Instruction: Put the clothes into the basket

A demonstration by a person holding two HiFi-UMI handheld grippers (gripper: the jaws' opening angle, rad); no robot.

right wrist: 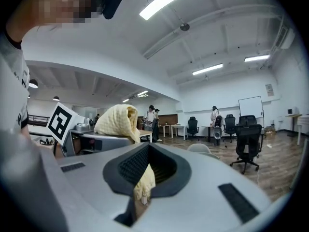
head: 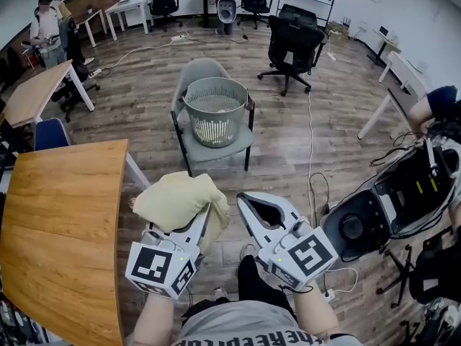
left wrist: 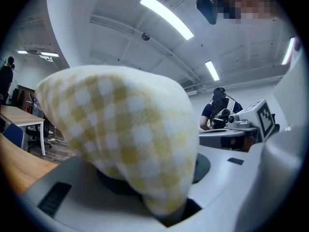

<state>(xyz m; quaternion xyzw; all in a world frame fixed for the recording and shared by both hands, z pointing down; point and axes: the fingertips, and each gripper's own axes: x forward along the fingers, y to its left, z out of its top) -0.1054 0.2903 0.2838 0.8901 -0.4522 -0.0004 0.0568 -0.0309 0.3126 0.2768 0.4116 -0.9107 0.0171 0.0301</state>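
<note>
Yellow checked cloth (head: 176, 197), slatted round basket (head: 216, 130)

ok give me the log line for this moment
left gripper: shut on yellow checked cloth | right gripper: jaws together, yellow fabric showing in gap | basket: on chair ahead, cloth not yet in

cloth (head: 176, 199): yellow checked, bunched, in left gripper (head: 204, 223) | basket (head: 215, 110): grey, upright, on chair (head: 199, 71)

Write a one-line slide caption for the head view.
Left gripper holds a yellow checked cloth; the basket stands on a grey chair ahead.
</note>
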